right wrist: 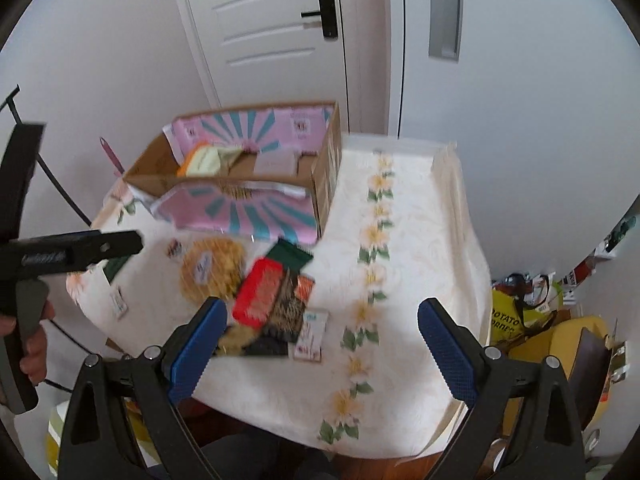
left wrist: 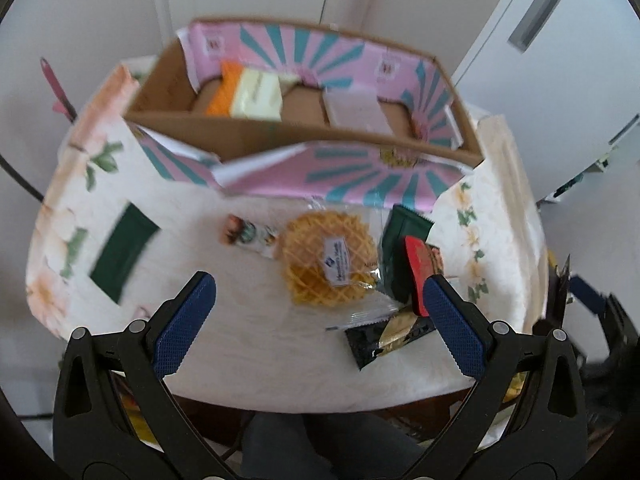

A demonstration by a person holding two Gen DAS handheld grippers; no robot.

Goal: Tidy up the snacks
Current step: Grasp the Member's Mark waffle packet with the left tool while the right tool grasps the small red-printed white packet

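An open cardboard box (left wrist: 248, 130) with pink and teal flaps stands at the far side of the table; it also shows in the right wrist view (right wrist: 324, 176). It holds an orange packet (left wrist: 222, 94), a pale yellow packet (left wrist: 256, 96) and a white one (left wrist: 356, 110). In front lie a wrapped round waffle (left wrist: 324, 256), a dark green packet (left wrist: 124, 248), a red packet (left wrist: 418, 270) and a black-gold packet (left wrist: 384, 338). My left gripper (left wrist: 320, 312) is open and empty above the waffle. My right gripper (right wrist: 322, 344) is open and empty over the table's near right part.
The table has a cream floral cloth (right wrist: 400, 240). A small printed sachet (left wrist: 248, 234) lies left of the waffle. A white door (right wrist: 272, 32) is behind the table. Bags and a yellow object (right wrist: 532, 320) sit on the floor at the right.
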